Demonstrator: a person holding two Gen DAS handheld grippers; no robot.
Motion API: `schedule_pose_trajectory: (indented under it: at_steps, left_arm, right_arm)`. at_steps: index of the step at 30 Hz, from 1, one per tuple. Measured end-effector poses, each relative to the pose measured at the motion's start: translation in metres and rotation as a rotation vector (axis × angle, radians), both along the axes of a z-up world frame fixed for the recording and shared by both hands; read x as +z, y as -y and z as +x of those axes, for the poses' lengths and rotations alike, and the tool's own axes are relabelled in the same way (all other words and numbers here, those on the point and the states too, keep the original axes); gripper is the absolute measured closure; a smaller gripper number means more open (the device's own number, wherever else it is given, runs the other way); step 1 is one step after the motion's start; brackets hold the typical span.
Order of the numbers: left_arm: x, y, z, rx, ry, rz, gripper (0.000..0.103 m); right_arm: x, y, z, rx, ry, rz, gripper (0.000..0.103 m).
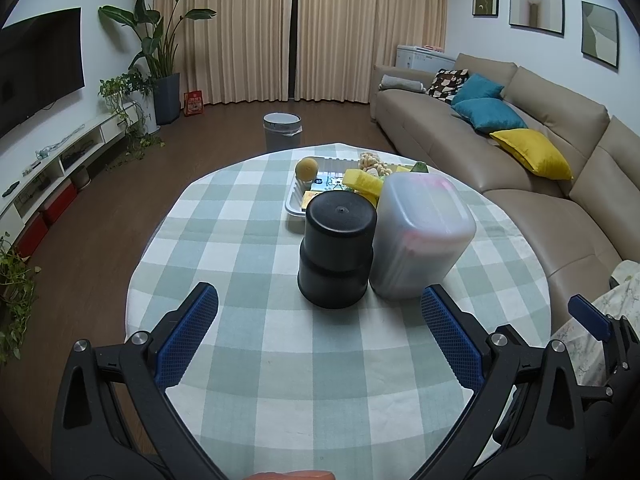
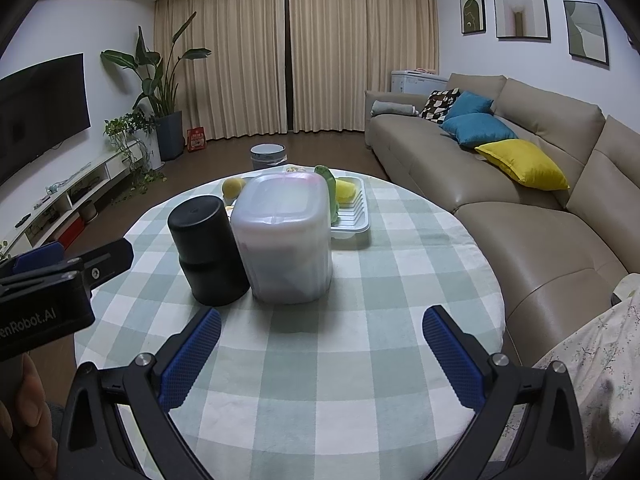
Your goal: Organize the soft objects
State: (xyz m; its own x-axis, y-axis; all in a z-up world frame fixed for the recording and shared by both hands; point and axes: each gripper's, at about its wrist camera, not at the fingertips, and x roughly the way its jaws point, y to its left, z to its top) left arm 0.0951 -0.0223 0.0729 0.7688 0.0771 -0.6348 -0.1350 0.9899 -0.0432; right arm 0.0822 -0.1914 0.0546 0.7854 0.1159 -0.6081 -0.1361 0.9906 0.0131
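Both wrist views look forward low over the desk (image 1: 320, 360), side by side, sharing the black canister (image 1: 336, 248) nearby.

Beyond the left gripper (image 1: 319, 307), the black canister (image 1: 338, 250) and translucent box (image 1: 422, 236) hide the near part of the white tray (image 1: 295, 203); the tray's contents are only partly seen. The box's contents blur to pinkish shapes. Ahead of the right gripper (image 2: 321, 330), the box conceals most of the green item (image 2: 330, 188). The left gripper's body is cut off at that view's left edge.
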Motion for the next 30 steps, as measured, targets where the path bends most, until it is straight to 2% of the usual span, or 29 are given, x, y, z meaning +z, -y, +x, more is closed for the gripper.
schedule_pose_trajectory:
  at_steps: [30]
  left_arm:
    - [-0.01,0.001,-0.005,-0.004,-0.007,0.001,0.0]
  right_arm:
    - [0.002,-0.001,0.001,0.001,-0.003,0.0,0.0]
